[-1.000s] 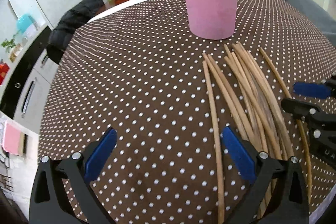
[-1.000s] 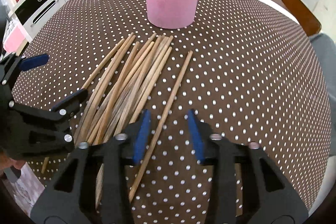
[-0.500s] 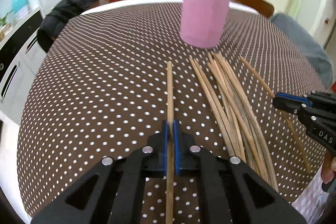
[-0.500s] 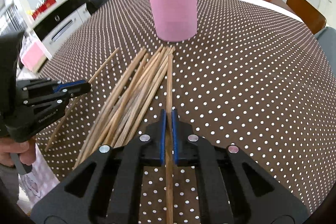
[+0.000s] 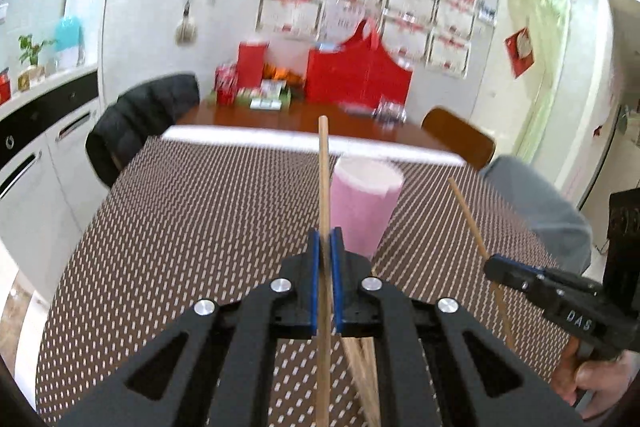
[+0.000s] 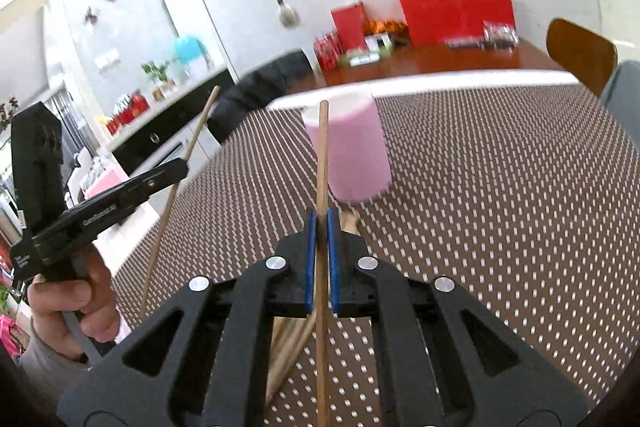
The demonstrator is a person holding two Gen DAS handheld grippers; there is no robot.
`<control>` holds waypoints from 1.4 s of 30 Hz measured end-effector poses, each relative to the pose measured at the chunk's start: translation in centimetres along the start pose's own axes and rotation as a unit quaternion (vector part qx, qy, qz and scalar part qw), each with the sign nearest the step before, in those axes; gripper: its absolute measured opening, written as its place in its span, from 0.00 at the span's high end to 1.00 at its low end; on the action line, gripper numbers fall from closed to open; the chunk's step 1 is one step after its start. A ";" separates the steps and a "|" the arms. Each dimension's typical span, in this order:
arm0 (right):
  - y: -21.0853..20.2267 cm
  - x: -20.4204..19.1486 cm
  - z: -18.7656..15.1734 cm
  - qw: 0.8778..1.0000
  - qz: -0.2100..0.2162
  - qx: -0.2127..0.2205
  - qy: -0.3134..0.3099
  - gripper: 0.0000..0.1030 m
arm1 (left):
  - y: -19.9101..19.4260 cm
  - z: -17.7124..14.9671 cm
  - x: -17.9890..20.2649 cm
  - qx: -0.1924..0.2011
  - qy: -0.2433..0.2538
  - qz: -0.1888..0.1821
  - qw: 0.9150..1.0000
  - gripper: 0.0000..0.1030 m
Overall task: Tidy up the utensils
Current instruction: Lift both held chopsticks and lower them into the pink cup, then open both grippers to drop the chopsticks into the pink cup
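Two chopsticks are in the air at once, one per hand. From the left wrist camera, the left gripper (image 5: 327, 267) has its blue pads pressed tight on a wooden chopstick (image 5: 323, 179), which runs straight forward between the jaws with its tip crossing the pink cup (image 5: 366, 205) on the dotted tablecloth (image 5: 192, 227); off to the right, the right gripper (image 5: 496, 269) pinches its own stick, angled up. More loose chopsticks (image 5: 362, 367) lie on the cloth under the tool. Over to the right wrist camera: same story mirrored, jaws clamped on a second chopstick (image 6: 322, 163) whose tip sits in front of the cup's rim, while the left gripper, in the person's hand (image 6: 68, 307), shows at the left with its stick raised. To land this well, I'd say tip each stick steeper so the far end clears the rim, bring it over the cup's mouth, and let go only once the tip is inside; taking turns should keep the sticks from clashing or knocking the light cup over.
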State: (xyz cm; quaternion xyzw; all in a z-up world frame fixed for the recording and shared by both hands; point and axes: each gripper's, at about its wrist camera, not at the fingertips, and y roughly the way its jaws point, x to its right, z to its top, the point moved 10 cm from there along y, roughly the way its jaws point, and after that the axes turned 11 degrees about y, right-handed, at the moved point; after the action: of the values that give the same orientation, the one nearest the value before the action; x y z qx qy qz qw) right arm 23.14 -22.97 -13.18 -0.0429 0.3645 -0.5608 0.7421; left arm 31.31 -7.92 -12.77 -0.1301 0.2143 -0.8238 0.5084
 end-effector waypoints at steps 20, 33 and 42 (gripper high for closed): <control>7.8 -3.4 20.4 0.981 0.036 0.188 -0.014 0.94 | 5.1 18.6 1.0 0.242 -0.018 -0.071 0.968 0.94; 11.2 -0.8 20.2 0.984 0.031 0.170 -0.030 0.94 | 13.6 16.5 0.3 0.225 -0.032 -0.073 0.971 0.94; 10.0 1.3 18.6 0.988 0.019 0.155 -0.016 0.90 | 14.6 13.7 1.2 0.197 0.005 -0.043 0.979 0.46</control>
State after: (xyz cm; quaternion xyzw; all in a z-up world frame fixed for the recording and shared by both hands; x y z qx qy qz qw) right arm 42.24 -26.88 -4.91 0.0700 0.2620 -0.5955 0.7562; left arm 48.13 -17.72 -7.87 -0.0327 0.0443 -0.8716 0.4871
